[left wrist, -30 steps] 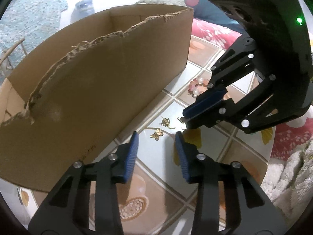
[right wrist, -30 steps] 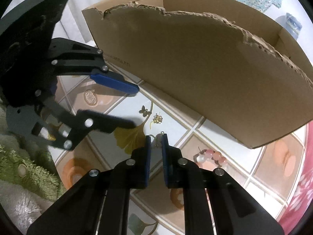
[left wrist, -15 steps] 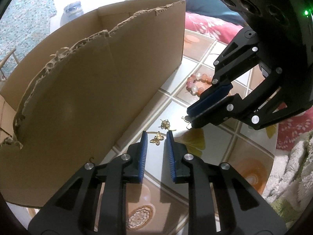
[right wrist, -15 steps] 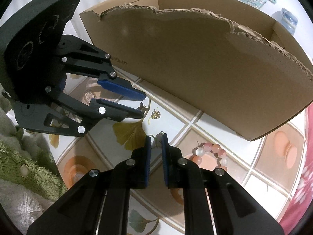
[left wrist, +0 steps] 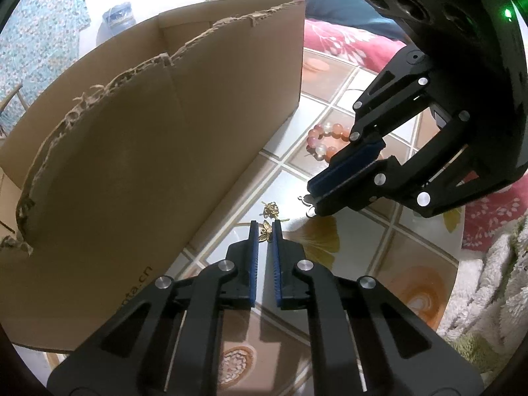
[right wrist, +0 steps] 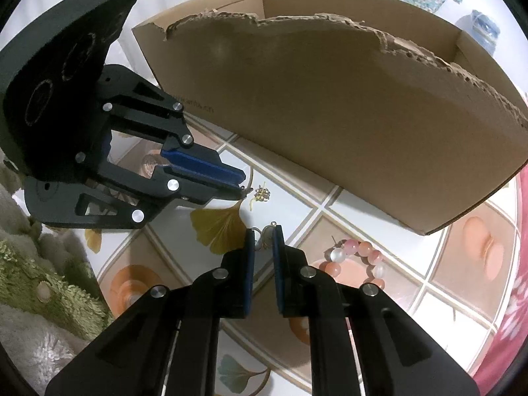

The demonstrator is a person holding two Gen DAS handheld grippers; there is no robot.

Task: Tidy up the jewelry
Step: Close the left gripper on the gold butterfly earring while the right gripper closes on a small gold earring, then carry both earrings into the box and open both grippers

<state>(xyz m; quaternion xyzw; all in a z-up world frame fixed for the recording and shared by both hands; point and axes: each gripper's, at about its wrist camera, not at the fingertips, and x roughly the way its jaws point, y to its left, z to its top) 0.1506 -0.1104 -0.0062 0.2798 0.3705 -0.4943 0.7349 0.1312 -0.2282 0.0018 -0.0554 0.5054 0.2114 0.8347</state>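
Note:
My left gripper [left wrist: 265, 224] points down at the tiled table [left wrist: 379, 264]. Its jaws are closing, and a small gold butterfly charm [left wrist: 264, 235] is pinched between the blue pad tips. Just beyond it lies a second gold charm [left wrist: 270, 209], loose, close to the torn cardboard box [left wrist: 148, 148]. My right gripper [right wrist: 264, 231] is shut on a thin silver earring hook [right wrist: 262, 238], whose wire ends stick out past the tips. A pink and white bead bracelet [right wrist: 356, 260] lies on the table right of the right gripper. The two grippers' tips are close together.
The box [right wrist: 346, 115] stands open-topped with a ragged front wall along the table's far side. A shaggy green and white rug [right wrist: 33, 264] borders the table's near edge. Red floral fabric [left wrist: 333, 46] and a plastic bottle [left wrist: 115, 19] lie beyond.
The left jaws have narrowed from wide apart to a thin gap around the butterfly charm. The right gripper has stayed shut on the earring hook, hardly moving.

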